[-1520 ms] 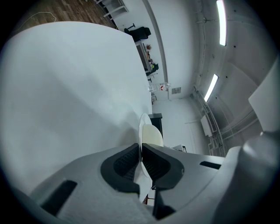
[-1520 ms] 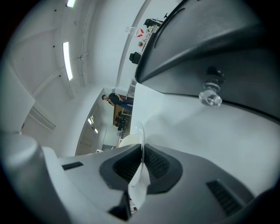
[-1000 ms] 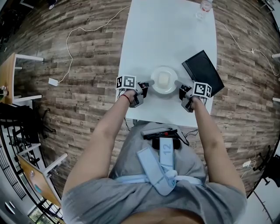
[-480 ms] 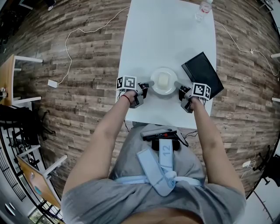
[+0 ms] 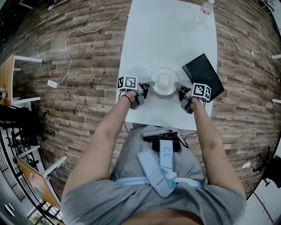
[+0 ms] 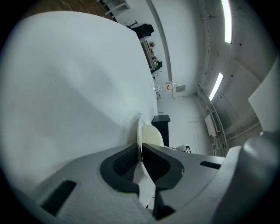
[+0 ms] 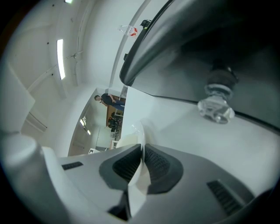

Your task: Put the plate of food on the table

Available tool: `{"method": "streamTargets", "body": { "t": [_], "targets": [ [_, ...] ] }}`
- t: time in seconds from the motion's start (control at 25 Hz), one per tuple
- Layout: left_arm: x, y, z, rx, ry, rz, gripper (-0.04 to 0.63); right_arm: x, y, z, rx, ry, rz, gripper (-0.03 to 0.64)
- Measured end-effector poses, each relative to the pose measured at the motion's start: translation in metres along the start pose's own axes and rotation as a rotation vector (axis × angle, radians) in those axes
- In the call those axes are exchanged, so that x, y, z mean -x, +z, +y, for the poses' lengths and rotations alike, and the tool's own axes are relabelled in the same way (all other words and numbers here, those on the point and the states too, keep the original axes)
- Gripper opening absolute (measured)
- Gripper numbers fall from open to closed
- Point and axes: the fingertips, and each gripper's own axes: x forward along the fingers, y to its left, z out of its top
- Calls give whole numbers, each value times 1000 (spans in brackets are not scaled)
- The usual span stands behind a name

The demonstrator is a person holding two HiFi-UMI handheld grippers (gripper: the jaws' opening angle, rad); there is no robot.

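At the white table on wood floor, the plate is clamped level, at opposite rims, by left gripper and right gripper.

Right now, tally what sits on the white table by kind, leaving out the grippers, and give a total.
plate of food: 1
black flat device: 1
clear bottle: 1
Total: 3
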Motion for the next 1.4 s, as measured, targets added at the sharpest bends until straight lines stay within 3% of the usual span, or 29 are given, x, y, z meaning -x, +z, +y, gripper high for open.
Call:
{"method": "streamTargets", "body": {
  "t": [0.24, 0.8, 1.16, 1.4],
  "targets": [
    [-1, 6, 3, -30, 48, -11, 28, -2, 1, -1, -18, 6, -11, 40],
    [0, 13, 10, -184, 218, 6, 32, -4, 0, -2, -35, -7, -33, 40],
    [3, 14, 14, -188, 315, 21, 37, -5, 2, -1, -20, -13, -34, 40],
    [6, 16, 16, -262, 398, 43, 47, -9, 2, -1, -17, -17, -30, 40]
  ]
}}
